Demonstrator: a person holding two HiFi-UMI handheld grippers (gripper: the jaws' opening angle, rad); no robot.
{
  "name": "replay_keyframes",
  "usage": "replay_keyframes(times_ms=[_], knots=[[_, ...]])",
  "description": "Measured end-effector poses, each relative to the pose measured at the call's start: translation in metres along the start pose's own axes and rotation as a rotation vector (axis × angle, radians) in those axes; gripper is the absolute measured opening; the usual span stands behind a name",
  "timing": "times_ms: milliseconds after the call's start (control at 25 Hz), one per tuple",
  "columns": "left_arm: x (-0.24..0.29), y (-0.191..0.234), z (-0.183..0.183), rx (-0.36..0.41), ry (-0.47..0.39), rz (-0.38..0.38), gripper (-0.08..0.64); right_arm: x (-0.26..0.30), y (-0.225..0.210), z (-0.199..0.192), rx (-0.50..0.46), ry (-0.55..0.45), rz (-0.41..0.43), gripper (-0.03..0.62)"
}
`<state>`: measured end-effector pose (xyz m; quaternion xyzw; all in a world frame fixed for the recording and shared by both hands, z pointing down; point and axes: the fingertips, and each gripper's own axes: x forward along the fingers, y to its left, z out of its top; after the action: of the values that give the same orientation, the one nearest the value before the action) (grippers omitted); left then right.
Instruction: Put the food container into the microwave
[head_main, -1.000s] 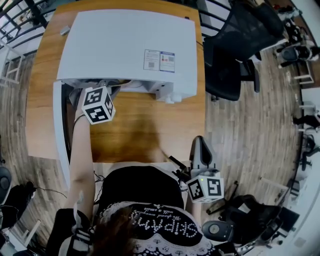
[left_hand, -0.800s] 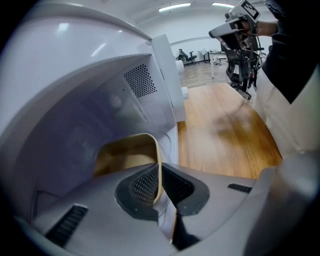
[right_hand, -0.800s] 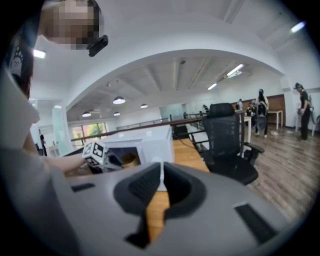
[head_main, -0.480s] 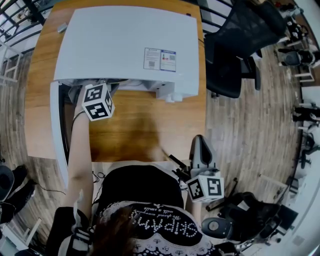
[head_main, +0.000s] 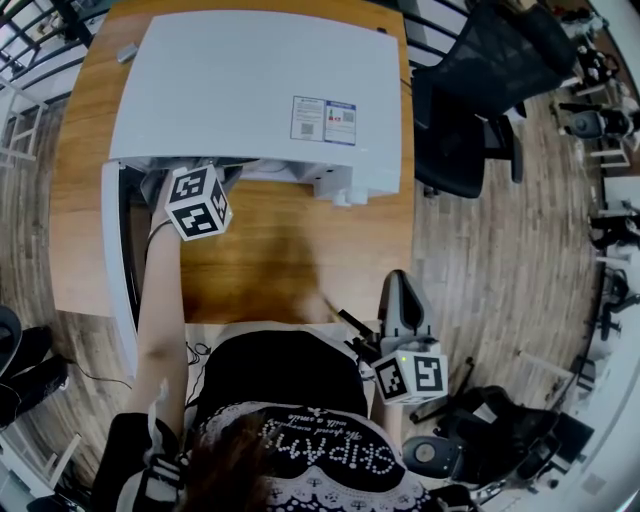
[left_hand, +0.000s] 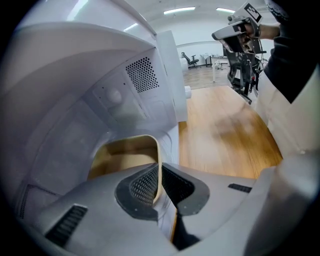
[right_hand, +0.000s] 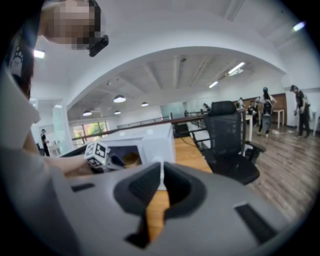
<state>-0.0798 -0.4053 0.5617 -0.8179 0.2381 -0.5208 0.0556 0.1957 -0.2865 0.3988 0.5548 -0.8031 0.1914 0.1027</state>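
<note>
The white microwave (head_main: 250, 90) stands on the wooden table (head_main: 270, 250) with its door (head_main: 115, 270) swung open at the left. My left gripper (left_hand: 159, 187) reaches into the cavity (left_hand: 95, 105) and is shut on the rim of the tan food container (left_hand: 125, 155), which sits low inside. In the head view only its marker cube (head_main: 197, 202) shows at the opening. My right gripper (head_main: 396, 290) is shut and holds nothing, hanging off the table's front right edge. The right gripper view shows the microwave (right_hand: 150, 142) and the container (right_hand: 131, 159) from the side.
A black office chair (head_main: 465, 110) stands right of the table. A small grey object (head_main: 125, 53) lies at the table's far left corner. Wooden floor surrounds the table, and dark bags (head_main: 500, 430) sit on it at the lower right.
My left gripper has edged slightly further into the microwave opening with the container. The right gripper has stayed where it was.
</note>
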Motion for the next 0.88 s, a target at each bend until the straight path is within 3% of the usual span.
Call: replay_keyframes(times_ms=[80,160,240,600,880], knots=[[0.001,0.001,-0.001,0.001,0.005,0.013,0.052,0.000,0.000,0.000,0.000,-0.001,0.000,0.038],[0.001,0.000,-0.001,-0.012,0.007,0.012,0.141,0.000,0.000,0.000,0.000,-0.002,0.000,0.038],[0.000,0.000,-0.001,-0.027,0.003,0.014,0.164,0.000,0.000,0.000,-0.001,-0.002,0.000,0.038],[-0.007,0.001,0.002,-0.034,-0.003,0.041,0.172,0.002,0.003,0.000,-0.004,0.000,0.007,0.038],[-0.033,0.003,0.017,-0.072,-0.069,0.113,0.140,0.000,0.007,0.004,-0.011,-0.010,0.021,0.038]])
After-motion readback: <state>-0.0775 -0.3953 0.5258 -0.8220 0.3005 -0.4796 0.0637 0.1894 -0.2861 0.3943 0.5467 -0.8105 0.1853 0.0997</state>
